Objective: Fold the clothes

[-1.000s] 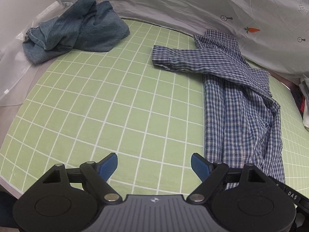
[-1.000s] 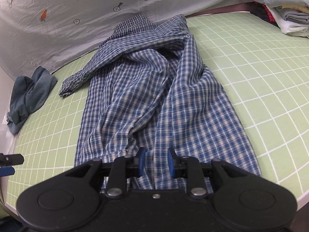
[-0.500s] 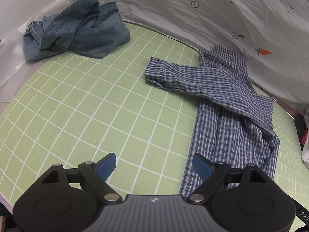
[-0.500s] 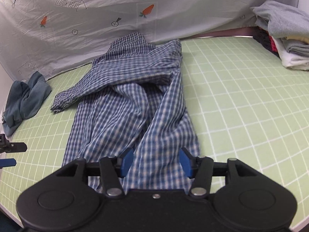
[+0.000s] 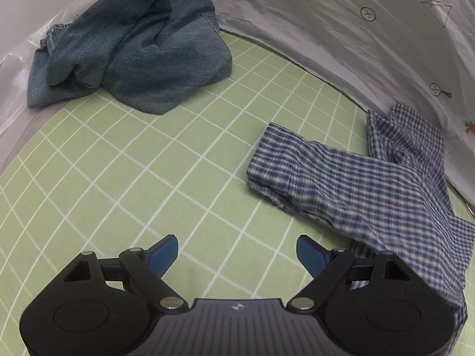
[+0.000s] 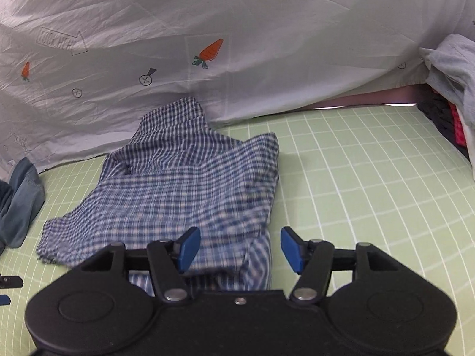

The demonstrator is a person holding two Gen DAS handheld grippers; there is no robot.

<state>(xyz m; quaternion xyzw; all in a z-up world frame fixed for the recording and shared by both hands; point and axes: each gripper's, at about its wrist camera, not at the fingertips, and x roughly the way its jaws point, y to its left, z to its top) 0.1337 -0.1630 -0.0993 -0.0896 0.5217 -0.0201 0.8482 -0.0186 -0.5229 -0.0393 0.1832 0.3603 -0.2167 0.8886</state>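
Note:
A blue and white checked shirt (image 6: 184, 184) lies lengthwise on the green grid mat (image 6: 371, 207), one sleeve (image 5: 311, 172) stretched out to the left. My right gripper (image 6: 240, 249) is open and empty, low over the shirt's middle. My left gripper (image 5: 237, 255) is open and empty over bare mat, just left of the shirt (image 5: 386, 195), with the sleeve cuff ahead and to the right.
A crumpled denim garment (image 5: 130, 50) lies at the mat's far left; its edge shows in the right wrist view (image 6: 20, 204). A white sheet with carrot prints (image 6: 207, 53) hangs behind. A stack of folded clothes (image 6: 451, 89) sits at the far right.
My right gripper has opened and let go of the shirt hem, then moved forward over the shirt. My left gripper has moved forward toward the sleeve, still open.

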